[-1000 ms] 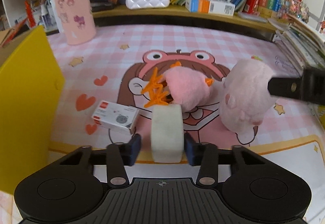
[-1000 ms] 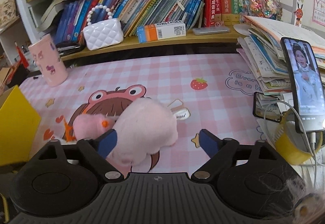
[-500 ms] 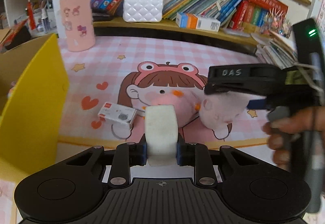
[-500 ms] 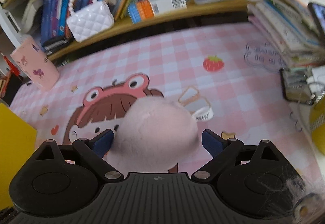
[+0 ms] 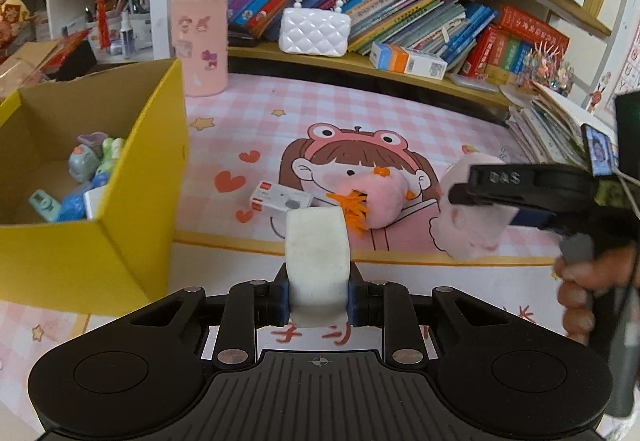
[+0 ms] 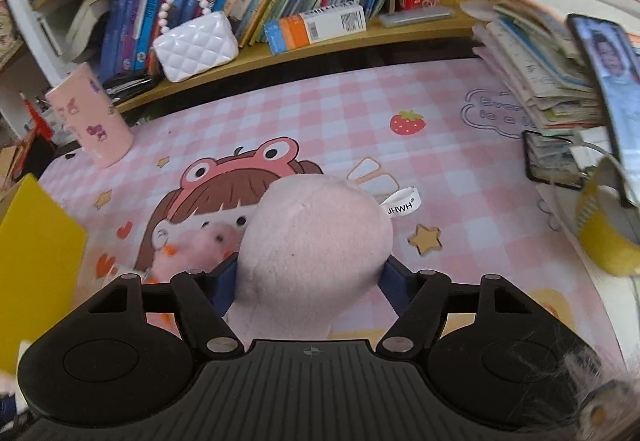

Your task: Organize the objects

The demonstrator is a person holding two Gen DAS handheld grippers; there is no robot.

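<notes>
Left gripper (image 5: 318, 297): jaws clamped on a white foam block (image 5: 316, 253).
Right gripper (image 6: 308, 277): jaws closing, pads touching a pale pink plush toy (image 6: 316, 241).

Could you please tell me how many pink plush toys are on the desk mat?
2: the larger plush between the right tool's closing fingers, the smaller plush beside it.

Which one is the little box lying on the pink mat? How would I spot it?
Find the big cartoon girl with the frog hat printed on the pink checked mat. By her cheek, between the yellow cardboard box and the pink plush with orange feet, lies a small white box. It is the only flat, hard-edged thing there, with a red end.
</notes>
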